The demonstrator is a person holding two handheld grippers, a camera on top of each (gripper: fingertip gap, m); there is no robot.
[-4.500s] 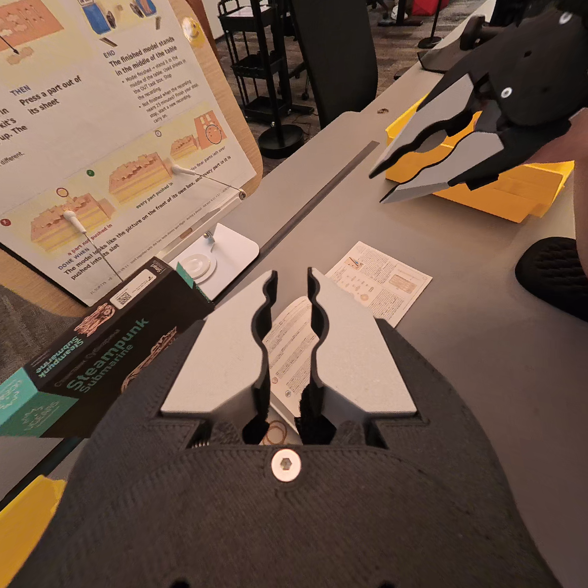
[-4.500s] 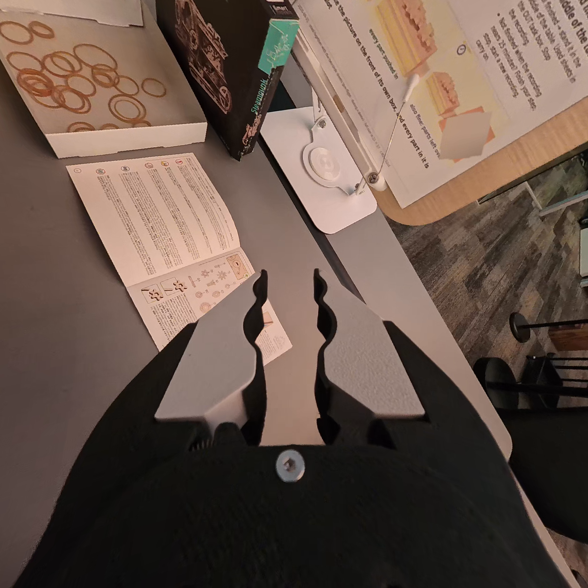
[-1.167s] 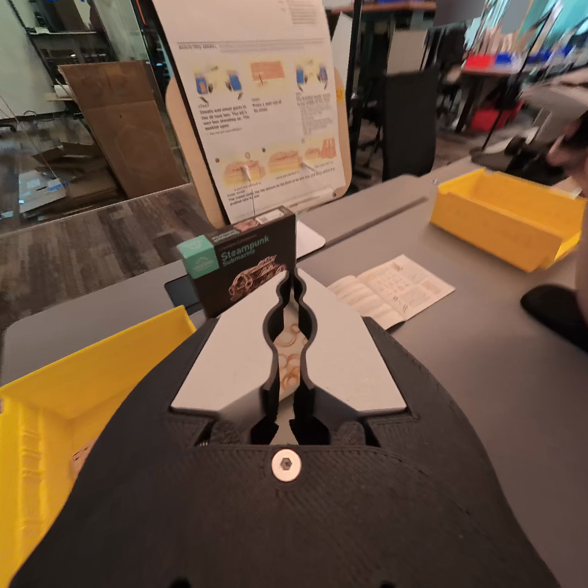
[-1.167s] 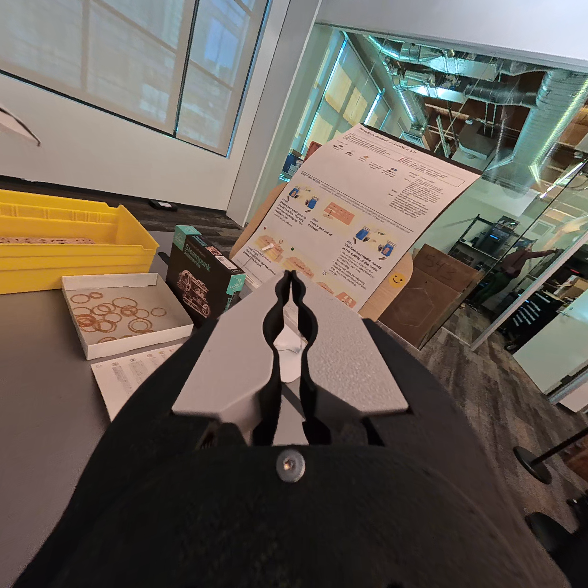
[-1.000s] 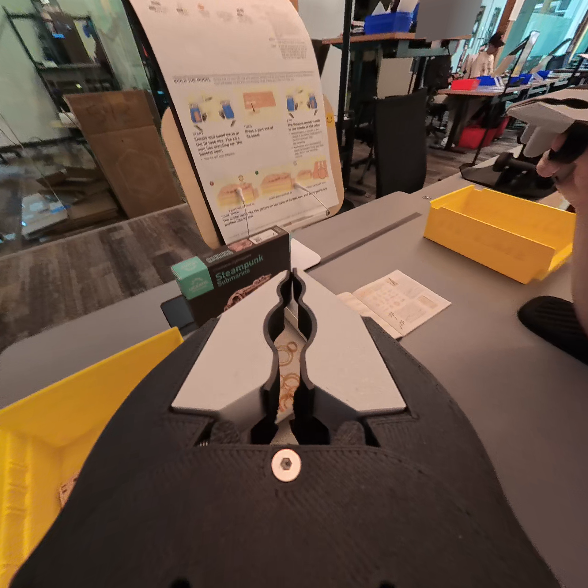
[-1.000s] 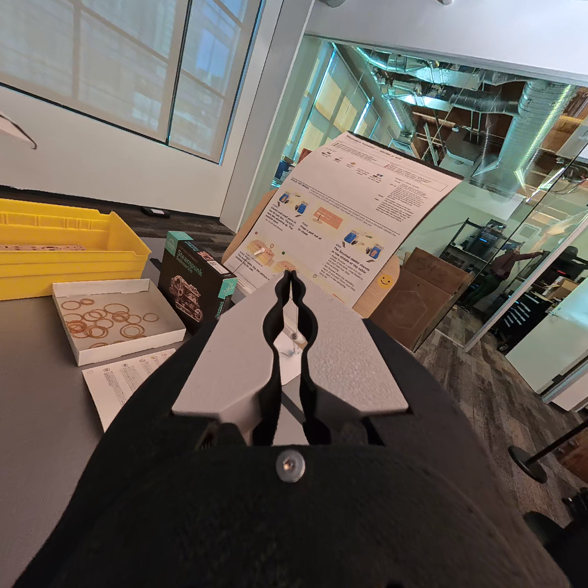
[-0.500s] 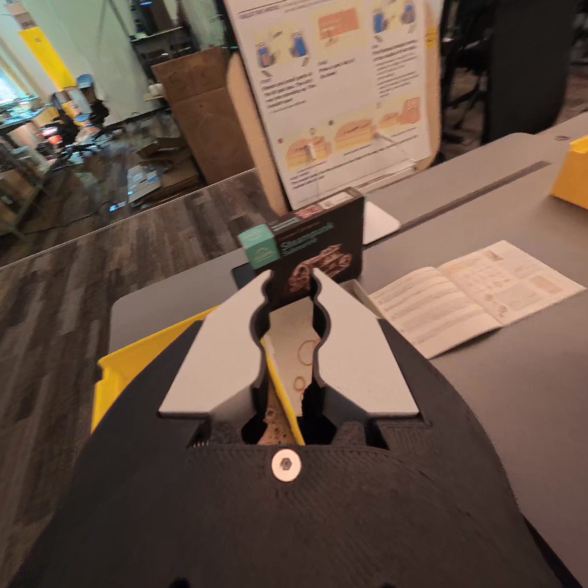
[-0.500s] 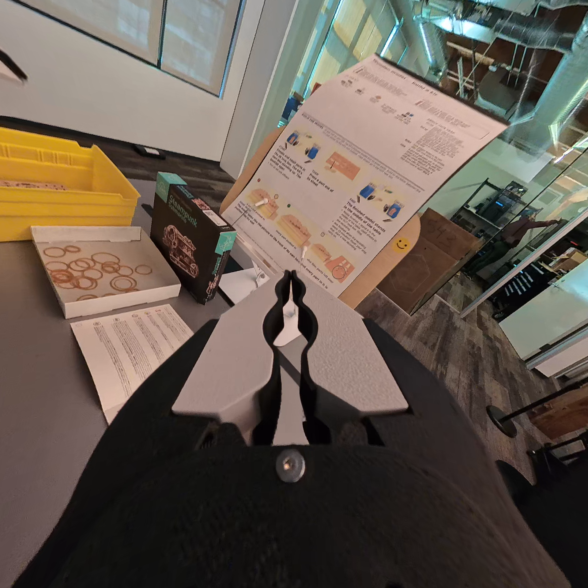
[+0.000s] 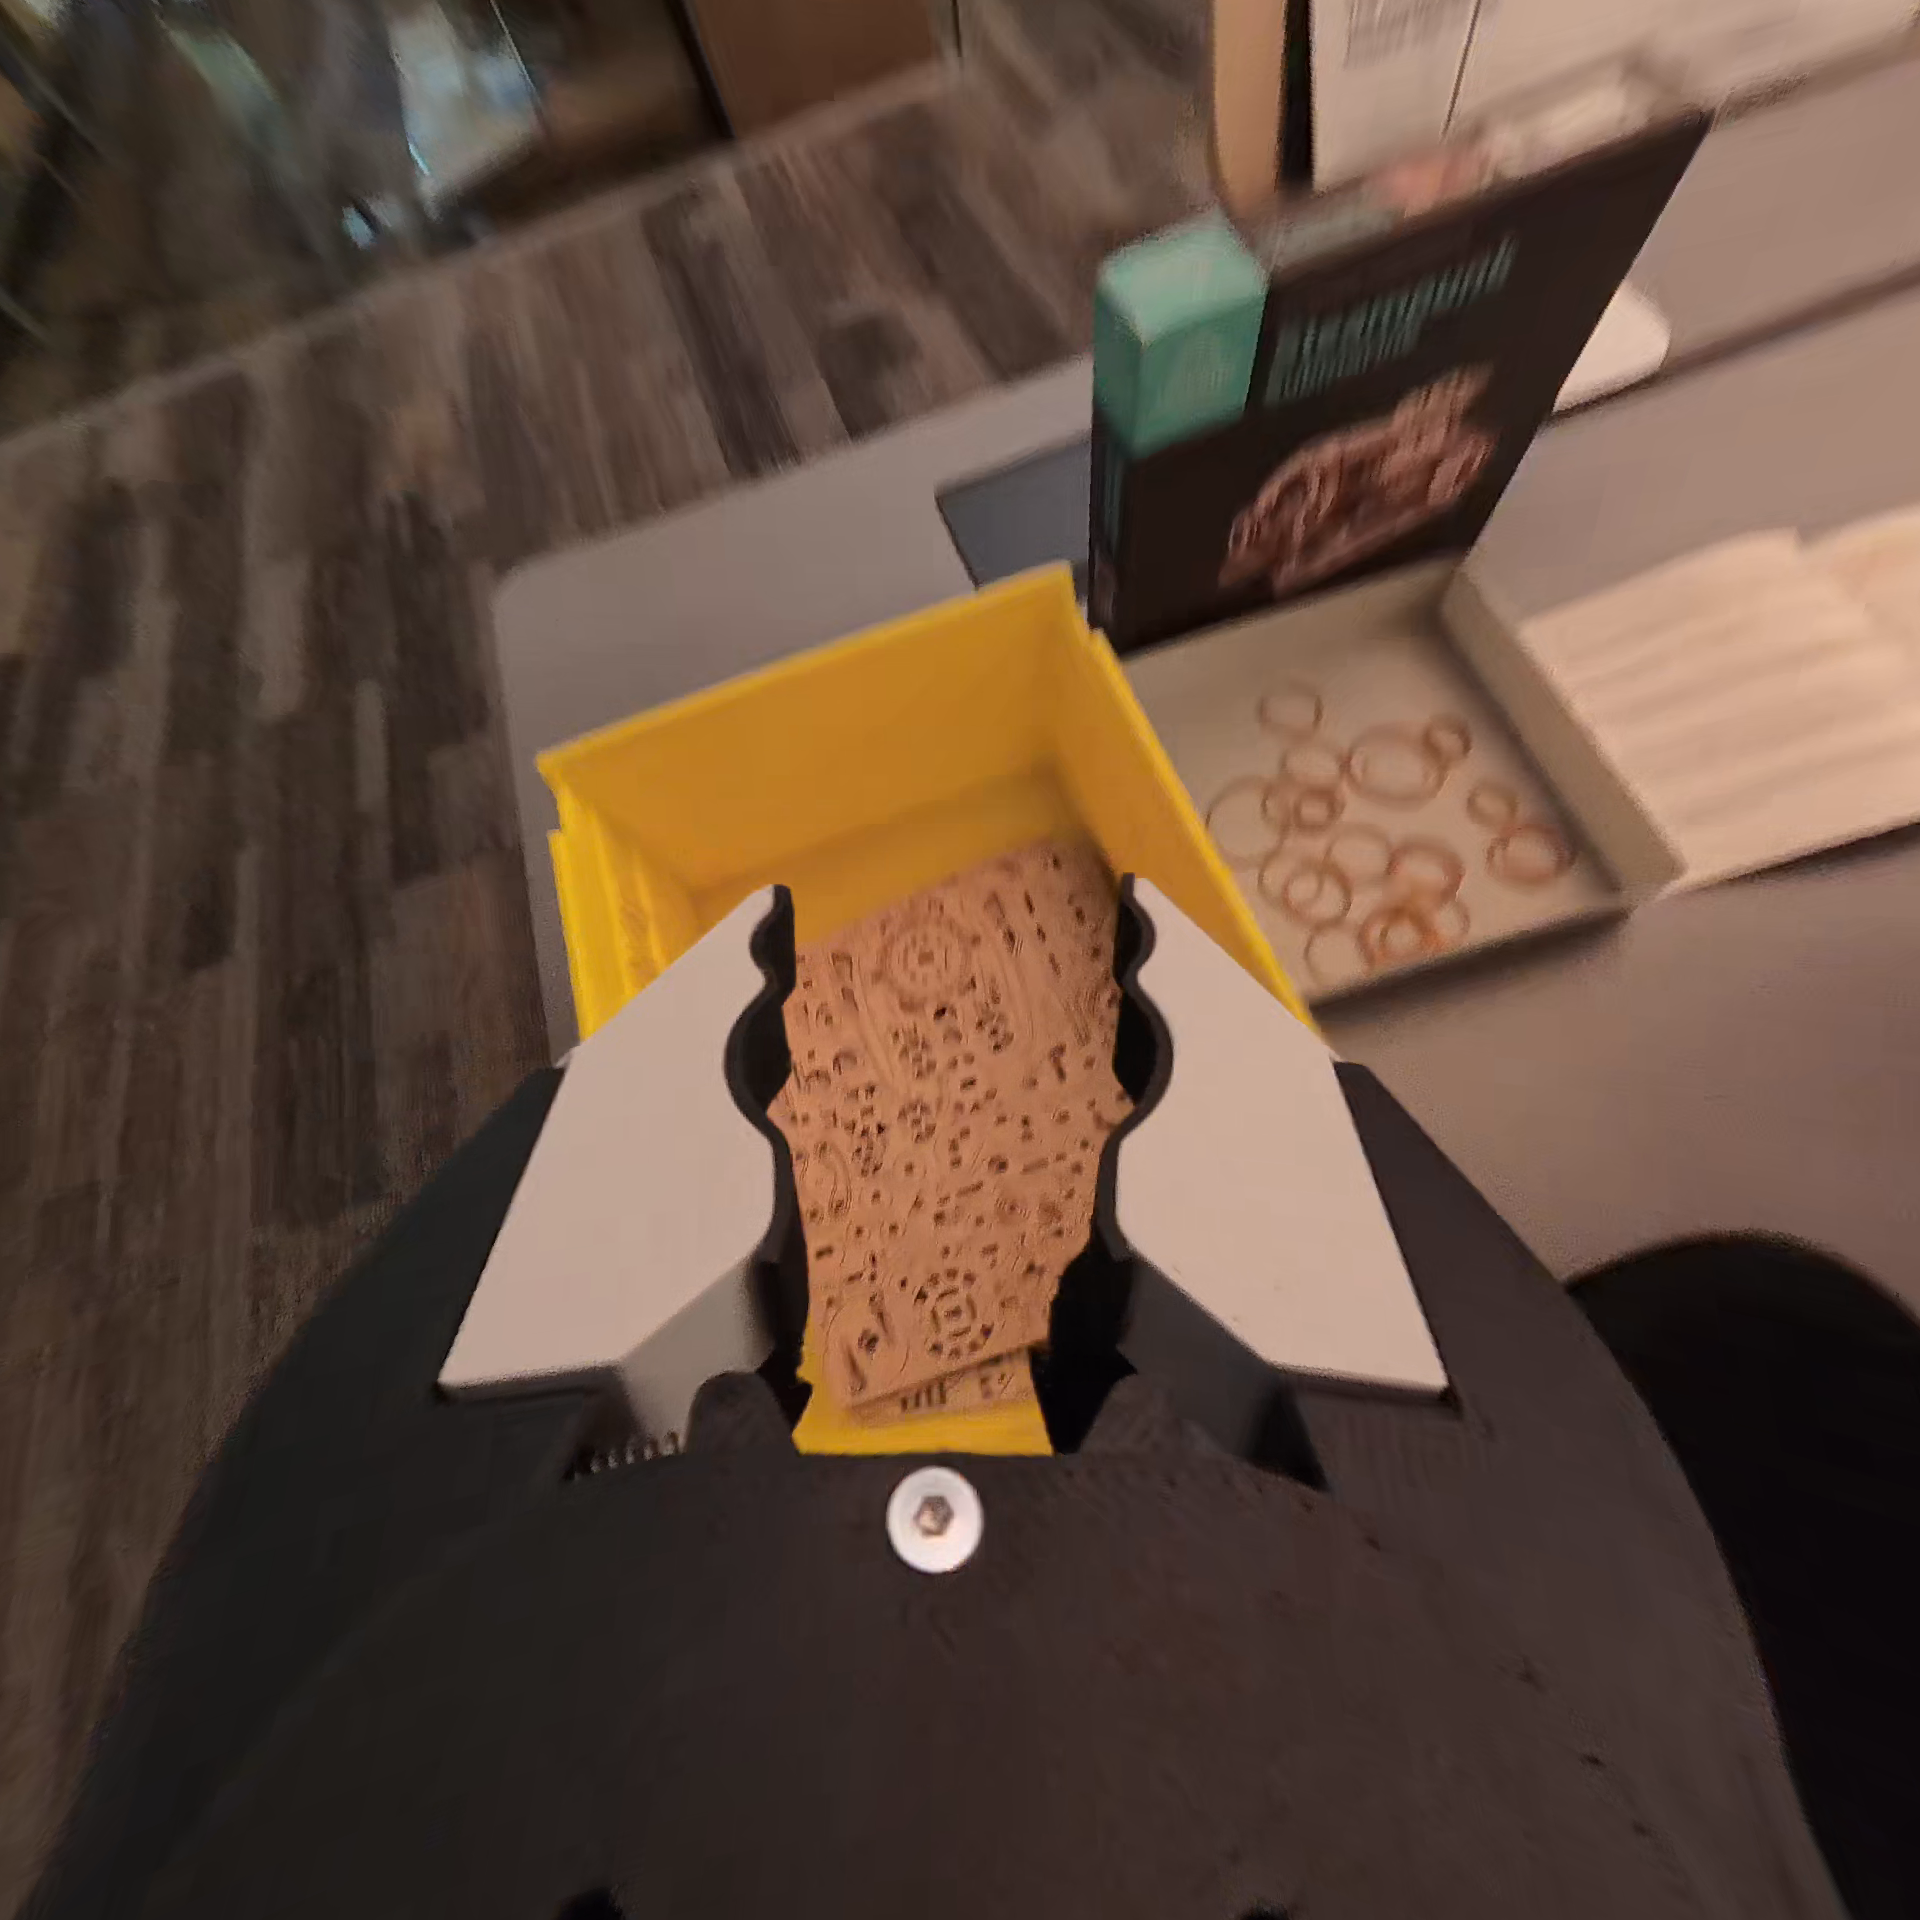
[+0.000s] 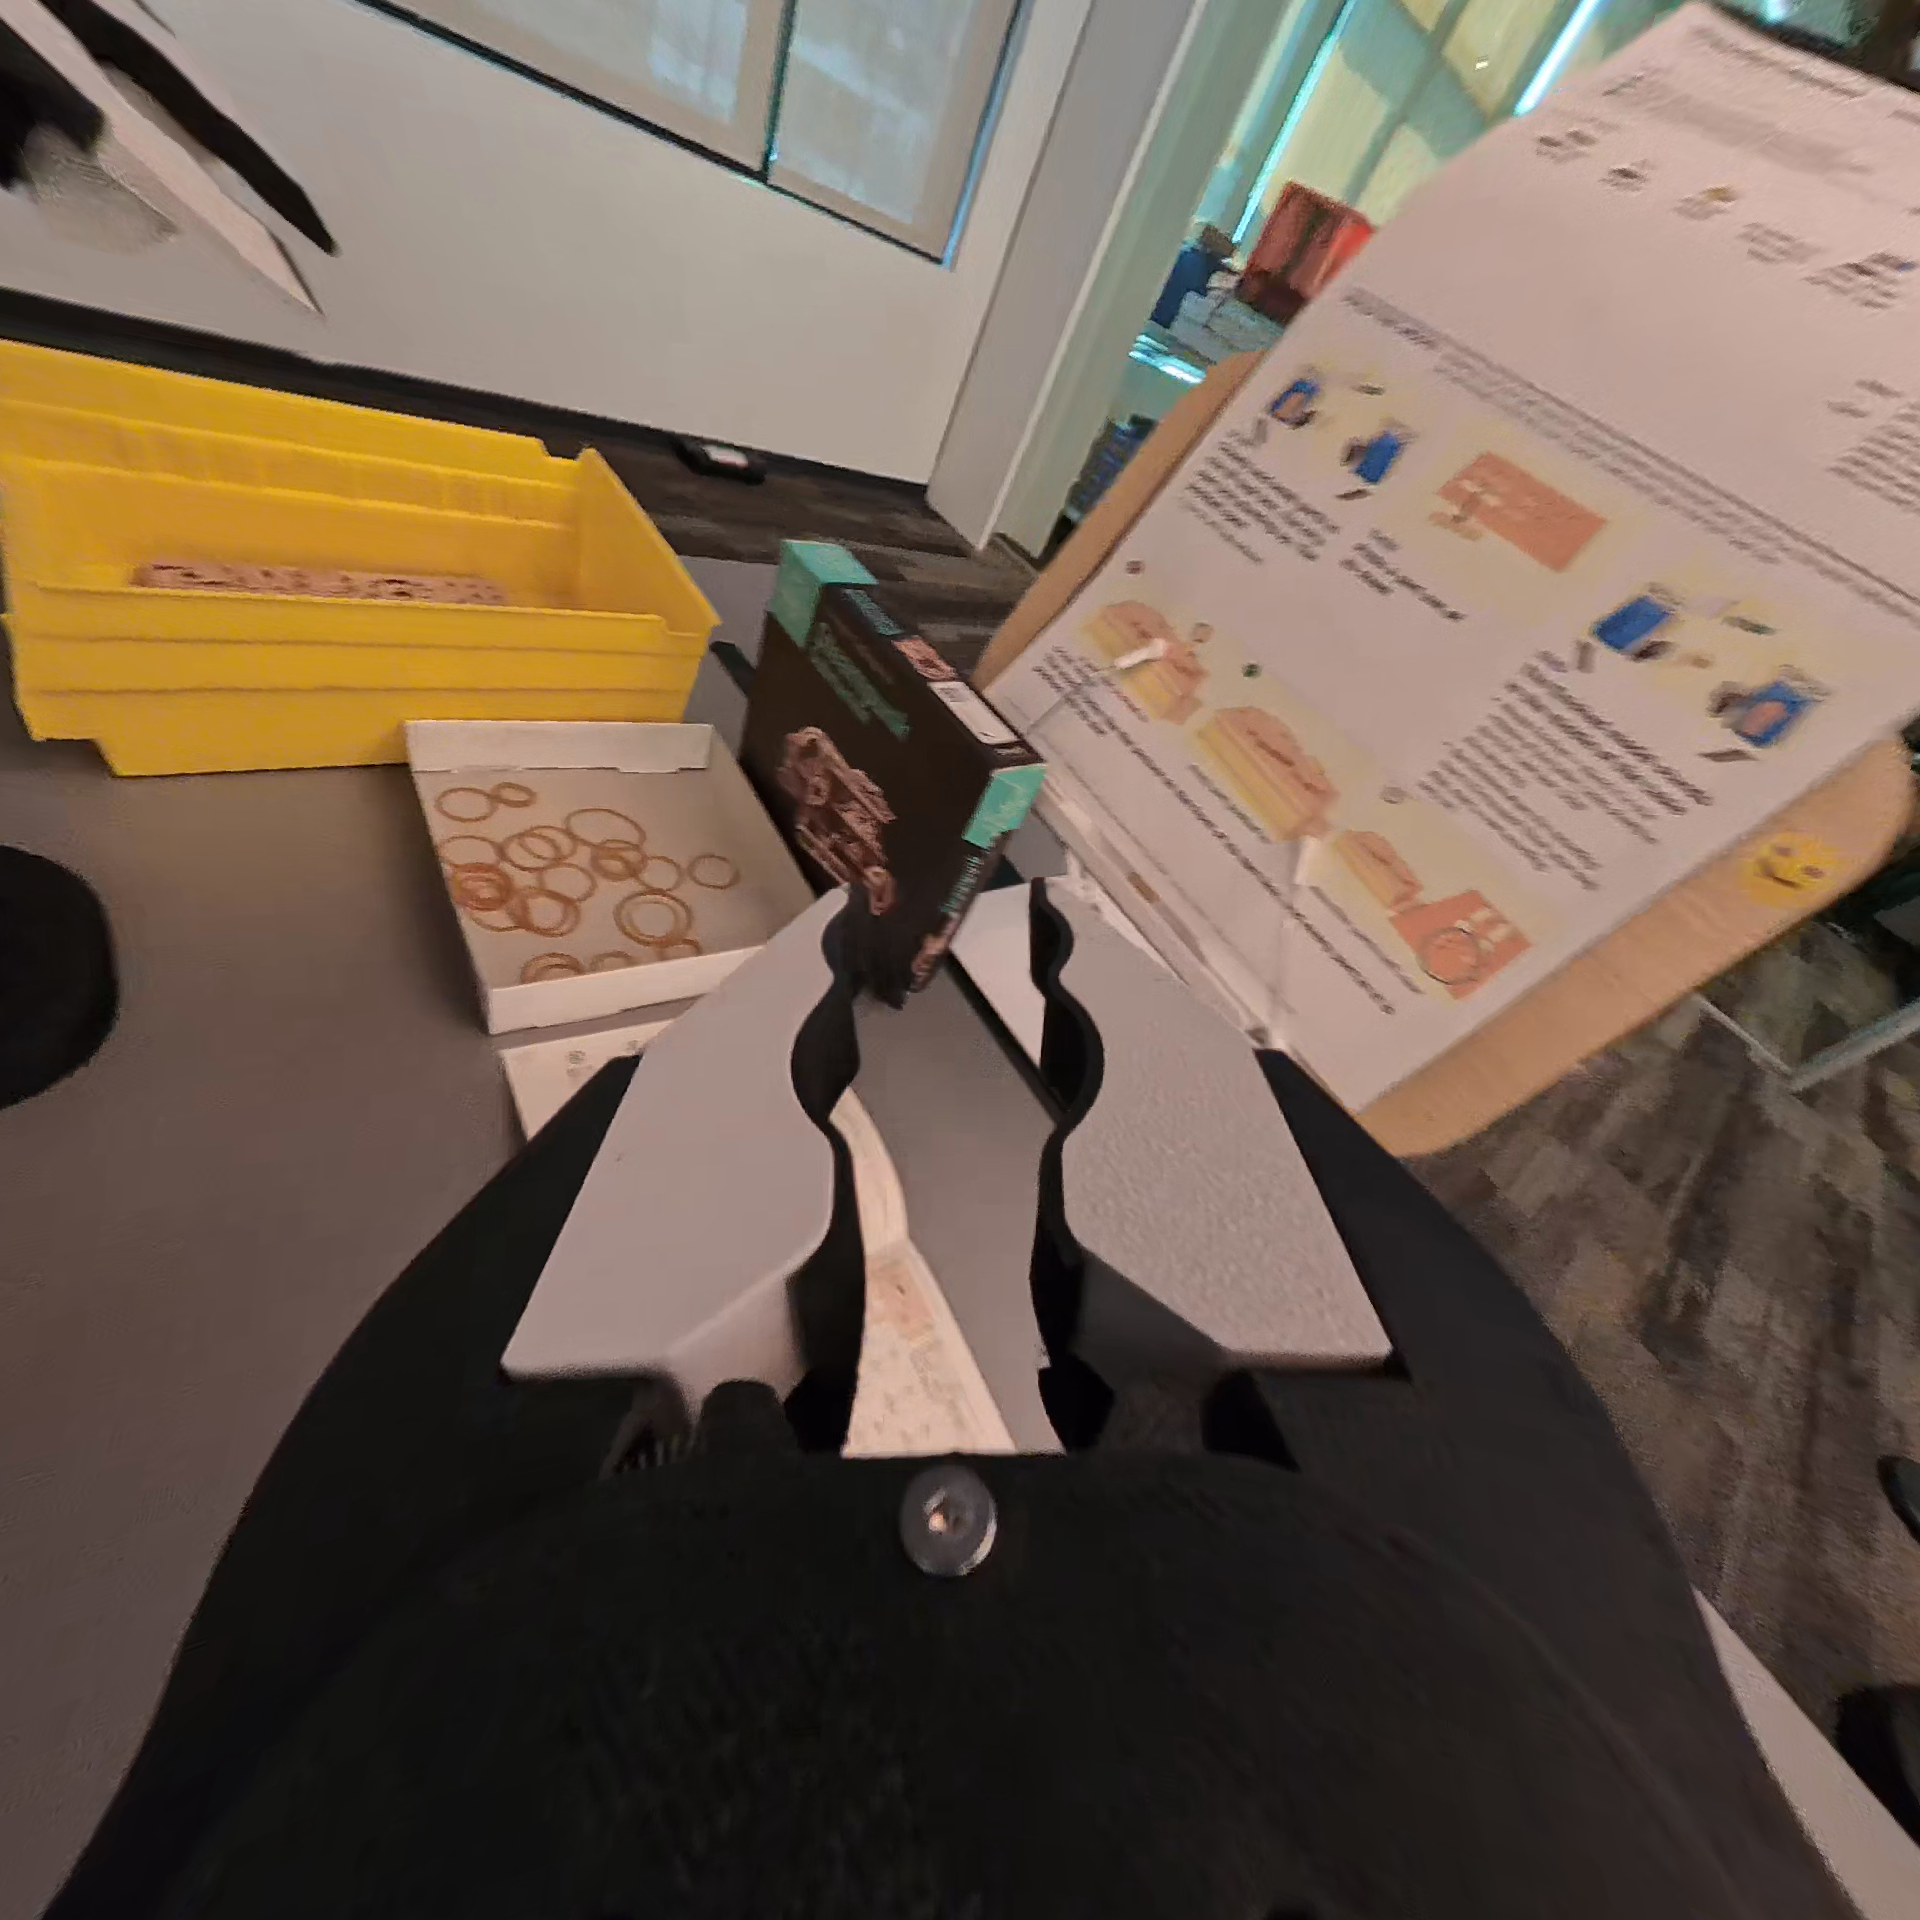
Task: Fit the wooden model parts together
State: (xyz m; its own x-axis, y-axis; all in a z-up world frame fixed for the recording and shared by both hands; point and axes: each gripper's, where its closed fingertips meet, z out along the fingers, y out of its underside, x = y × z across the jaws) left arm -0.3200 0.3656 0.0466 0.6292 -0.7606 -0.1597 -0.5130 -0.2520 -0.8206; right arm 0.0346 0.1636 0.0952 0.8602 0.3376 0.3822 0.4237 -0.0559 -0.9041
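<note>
Wooden part sheets (image 9: 940,1122), laser-cut with many small shapes, lie stacked in a yellow bin (image 9: 831,769). My left gripper (image 9: 951,904) is open and empty, hovering above the bin with the sheets between its fingers in the view. The bin (image 10: 312,665) and a sheet edge (image 10: 312,584) also show at the left of the right wrist view, with the left gripper's fingers (image 10: 197,197) high above. My right gripper (image 10: 935,899) is open and empty above the instruction booklet (image 10: 914,1340), pointing at the dark kit box (image 10: 883,800).
A shallow white tray (image 9: 1558,831) with several thin wooden rings (image 9: 1371,821) lies right of the bin; it also shows in the right wrist view (image 10: 582,748). An instruction poster (image 10: 1455,675) stands on a stand behind the kit box (image 9: 1382,416). The table edge drops to carpet (image 9: 260,727). Spacing between my two grippers at the tips: around 40 cm.
My left gripper has opened wider and swung left and down over the yellow bin. My right gripper has opened from shut and tilted down toward the table.
</note>
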